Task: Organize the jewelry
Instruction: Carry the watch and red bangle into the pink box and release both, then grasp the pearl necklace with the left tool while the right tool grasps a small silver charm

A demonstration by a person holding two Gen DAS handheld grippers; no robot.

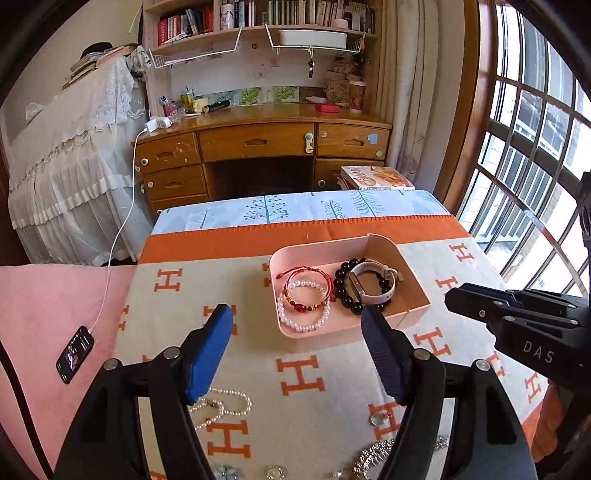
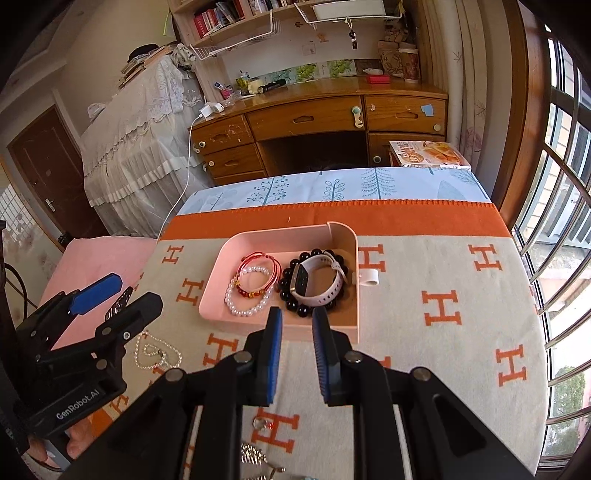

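- Both are empty: the left hand-held gripper [image 1: 297, 321] is spread wide, the right hand-held gripper [image 2: 297, 317] held narrowly parted.
- The pearl necklace [image 1: 221, 406], loose on the blanket before the pink tray [image 1: 314, 338], is judged next; it is best pinched at one strand.
- Its loops run roughly left to right.

- A tray [image 1: 334, 334] is set on a blanket [image 1: 332, 373] spread over a table.
- In the tray's left half a bead bracelet [image 1: 303, 308] and a cord bracelet [image 1: 309, 282] are laid overlapping.
- In its right half a watch [image 1: 373, 284] is laid on a ring of larger beads [image 1: 341, 286].
- Nearer the cameras, left of the tray, a pearl necklace [image 2: 157, 352] is spread on the blanket.
- Behind the table a desk [image 1: 258, 140] is placed, with bookshelves [image 1: 258, 22] above.
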